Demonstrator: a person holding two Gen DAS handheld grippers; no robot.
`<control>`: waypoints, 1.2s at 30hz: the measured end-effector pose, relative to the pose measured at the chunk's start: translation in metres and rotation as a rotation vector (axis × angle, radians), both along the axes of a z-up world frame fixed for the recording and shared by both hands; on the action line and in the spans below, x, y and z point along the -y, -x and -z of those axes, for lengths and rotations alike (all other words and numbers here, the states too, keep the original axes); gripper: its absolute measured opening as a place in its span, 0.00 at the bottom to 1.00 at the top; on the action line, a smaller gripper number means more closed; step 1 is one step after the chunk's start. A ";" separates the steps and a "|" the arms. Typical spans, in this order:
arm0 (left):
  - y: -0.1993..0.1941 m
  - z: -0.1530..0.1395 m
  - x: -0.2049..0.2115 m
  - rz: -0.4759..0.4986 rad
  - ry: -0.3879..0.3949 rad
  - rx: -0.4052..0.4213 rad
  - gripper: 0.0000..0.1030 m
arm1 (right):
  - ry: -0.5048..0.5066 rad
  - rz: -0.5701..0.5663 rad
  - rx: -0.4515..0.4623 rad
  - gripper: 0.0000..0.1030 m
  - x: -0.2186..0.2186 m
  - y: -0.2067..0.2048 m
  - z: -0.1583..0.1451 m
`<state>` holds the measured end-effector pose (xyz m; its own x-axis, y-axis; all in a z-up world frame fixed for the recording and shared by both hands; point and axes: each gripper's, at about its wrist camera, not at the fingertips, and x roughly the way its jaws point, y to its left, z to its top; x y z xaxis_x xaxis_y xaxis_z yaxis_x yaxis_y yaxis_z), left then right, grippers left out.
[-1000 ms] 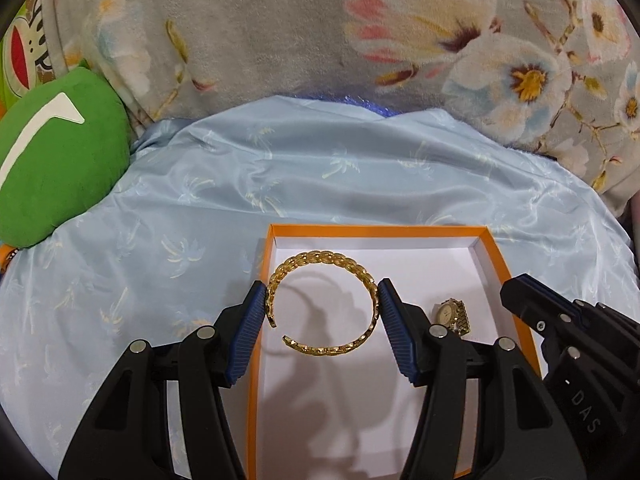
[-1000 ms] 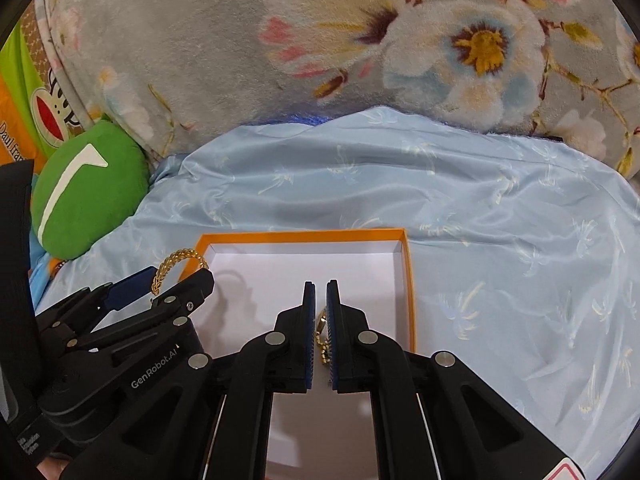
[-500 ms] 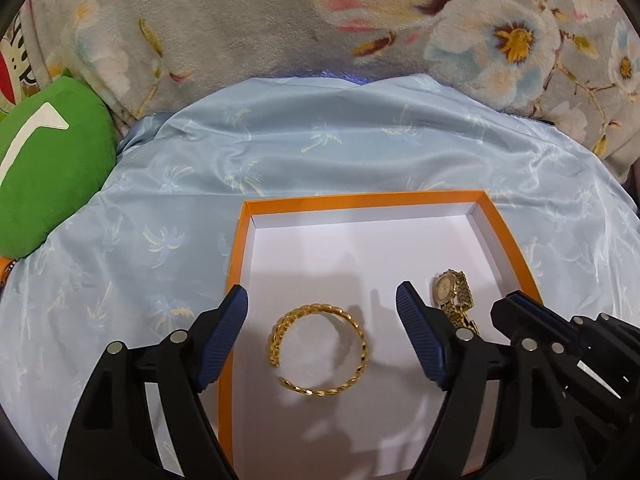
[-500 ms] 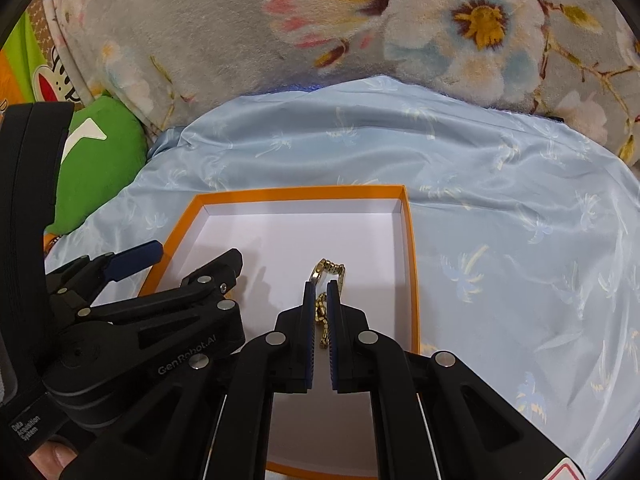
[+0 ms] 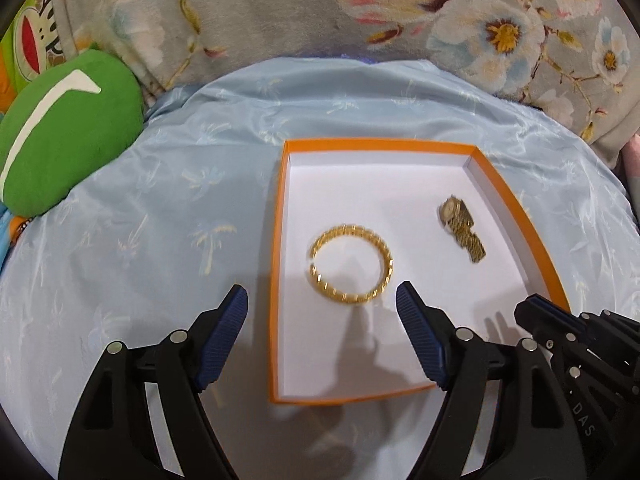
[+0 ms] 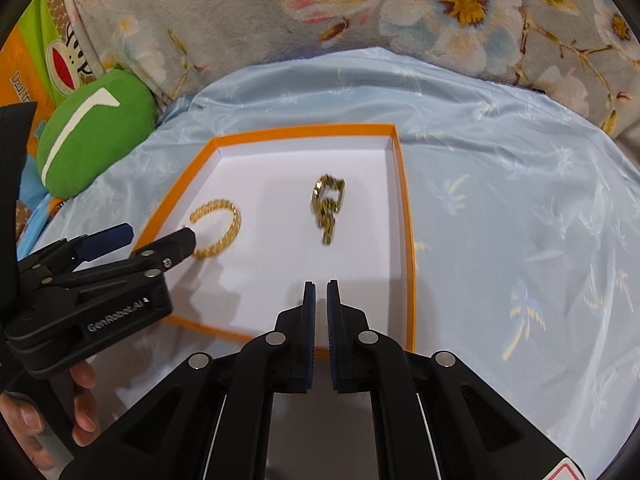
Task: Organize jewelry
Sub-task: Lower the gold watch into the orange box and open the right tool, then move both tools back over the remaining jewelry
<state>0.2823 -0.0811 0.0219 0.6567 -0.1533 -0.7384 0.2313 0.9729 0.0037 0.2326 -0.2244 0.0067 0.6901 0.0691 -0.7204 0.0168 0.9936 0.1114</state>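
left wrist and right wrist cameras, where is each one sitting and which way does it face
Left wrist: sits behind the open left tongs, looking forward and down at the bracelet and watch in the orange box; the right tongs show at lower right.
Right wrist: sits behind the shut right tongs, facing the same box; the left tongs and the person's hand show at left.
Shared: box, bracelet, watch, blue cloth, green cushion.
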 end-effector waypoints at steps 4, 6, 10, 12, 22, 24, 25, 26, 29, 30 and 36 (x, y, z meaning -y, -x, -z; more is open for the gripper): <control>0.009 0.008 -0.002 0.007 -0.025 -0.021 0.72 | -0.005 -0.003 -0.016 0.05 -0.004 0.009 0.000; 0.013 0.013 -0.005 0.010 -0.018 -0.044 0.72 | 0.004 -0.007 -0.019 0.05 -0.008 0.014 0.001; 0.025 0.015 -0.013 0.008 0.003 -0.051 0.73 | 0.006 -0.015 -0.025 0.05 -0.013 0.027 0.002; 0.032 0.015 -0.015 0.013 0.013 -0.063 0.73 | -0.003 -0.017 -0.031 0.05 -0.014 0.035 0.002; 0.081 0.014 -0.021 0.047 -0.008 -0.056 0.73 | -0.031 -0.018 -0.034 0.06 -0.015 0.070 0.004; 0.086 0.013 -0.022 0.045 -0.007 -0.053 0.71 | -0.043 -0.016 -0.035 0.06 -0.016 0.078 0.004; 0.088 0.013 -0.023 0.044 -0.007 -0.050 0.71 | -0.045 -0.017 -0.035 0.08 -0.017 0.082 0.004; 0.091 0.013 -0.024 0.044 -0.007 -0.047 0.71 | -0.043 -0.017 -0.034 0.09 -0.018 0.085 0.004; 0.095 0.011 -0.027 0.038 -0.002 -0.041 0.71 | -0.038 -0.012 -0.029 0.11 -0.020 0.090 0.003; 0.096 0.010 -0.028 0.037 0.003 -0.040 0.71 | -0.052 -0.006 -0.018 0.12 -0.018 0.092 0.001; 0.115 -0.011 -0.048 0.010 0.058 0.004 0.79 | -0.125 0.039 0.077 0.39 -0.006 0.134 -0.021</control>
<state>0.1669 -0.0332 0.0326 0.6580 -0.2025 -0.7253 0.2414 0.9691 -0.0516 0.0989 -0.2187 0.0277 0.7467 0.1273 -0.6528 0.0417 0.9706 0.2369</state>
